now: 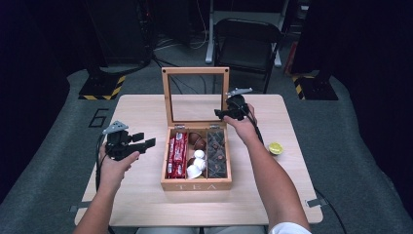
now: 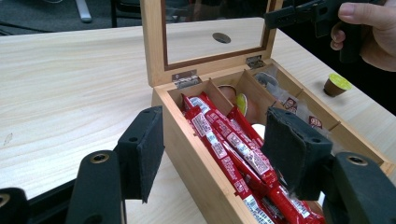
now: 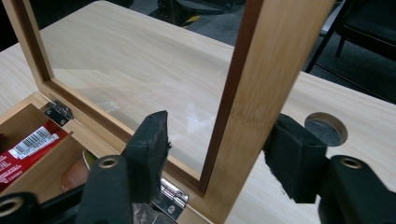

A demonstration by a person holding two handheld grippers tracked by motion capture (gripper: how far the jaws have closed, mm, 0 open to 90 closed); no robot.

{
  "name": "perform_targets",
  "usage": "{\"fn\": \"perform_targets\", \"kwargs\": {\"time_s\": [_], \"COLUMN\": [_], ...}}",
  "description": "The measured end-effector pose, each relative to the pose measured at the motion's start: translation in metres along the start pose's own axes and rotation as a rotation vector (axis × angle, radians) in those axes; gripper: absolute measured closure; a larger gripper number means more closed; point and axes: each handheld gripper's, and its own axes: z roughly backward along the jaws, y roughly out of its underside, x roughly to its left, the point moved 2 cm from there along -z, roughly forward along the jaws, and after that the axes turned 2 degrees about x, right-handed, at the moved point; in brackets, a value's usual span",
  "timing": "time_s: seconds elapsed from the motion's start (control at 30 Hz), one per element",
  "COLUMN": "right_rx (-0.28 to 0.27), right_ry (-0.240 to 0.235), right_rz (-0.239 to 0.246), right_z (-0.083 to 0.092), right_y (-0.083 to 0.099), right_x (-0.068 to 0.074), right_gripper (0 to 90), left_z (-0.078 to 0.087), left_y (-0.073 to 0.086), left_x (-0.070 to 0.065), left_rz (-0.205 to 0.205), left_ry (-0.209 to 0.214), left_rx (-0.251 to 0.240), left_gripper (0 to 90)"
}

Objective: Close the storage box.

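A wooden tea box (image 1: 196, 185) stands mid-table with its glass-paned lid (image 1: 195, 71) upright. Red sachets (image 1: 177, 155) fill its left compartment, brown and white pods (image 1: 197, 157) the middle one, dark packets (image 1: 216, 153) the right one. My right gripper (image 1: 221, 114) is open at the lid's right edge. In the right gripper view its jaws straddle the lid's wooden side rail (image 3: 252, 112), the gripper (image 3: 223, 123) leaving a gap on the glass side. My left gripper (image 1: 144, 140) is open just left of the box. In the left gripper view this gripper (image 2: 217, 126) frames the box's near corner and the sachets (image 2: 233, 149).
A single pod with a lime-green lid (image 1: 275, 148) lies on the table right of the box, also seen as the pod (image 2: 337, 84). A round hole (image 3: 326, 129) is cut in the tabletop behind the lid. A folding chair (image 1: 247, 36) and hazard-striped bases (image 1: 102, 87) stand beyond the table.
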Motion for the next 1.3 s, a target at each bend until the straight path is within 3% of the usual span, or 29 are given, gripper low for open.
{"fn": "perform_targets", "kwargs": {"time_s": [0.3,0.5,1.03,1.3], "right_rx": [0.006,0.007,-0.026,-0.041], "right_ry": [0.040,0.046,0.027,0.026], "right_rz": [-0.034,-0.024,-0.026,0.006], "right_z": [0.005,0.007,0.019,0.029], "right_y": [0.000,0.001,0.008,0.014], "right_x": [-0.003,-0.004,0.000,0.007], "right_gripper": [59.1,62.7,65.1,64.9], "left_z": [-0.001,-0.001,-0.006,-0.006], "left_y": [0.000,0.000,0.002,0.001], "left_x": [-0.001,-0.001,-0.005,-0.005], "left_rz": [-0.003,-0.004,-0.008,-0.003], "left_ry": [0.003,0.001,0.003,0.005], "left_rx": [0.005,0.005,0.016,0.012], "left_gripper": [38.2,38.3,38.3,38.4]}}
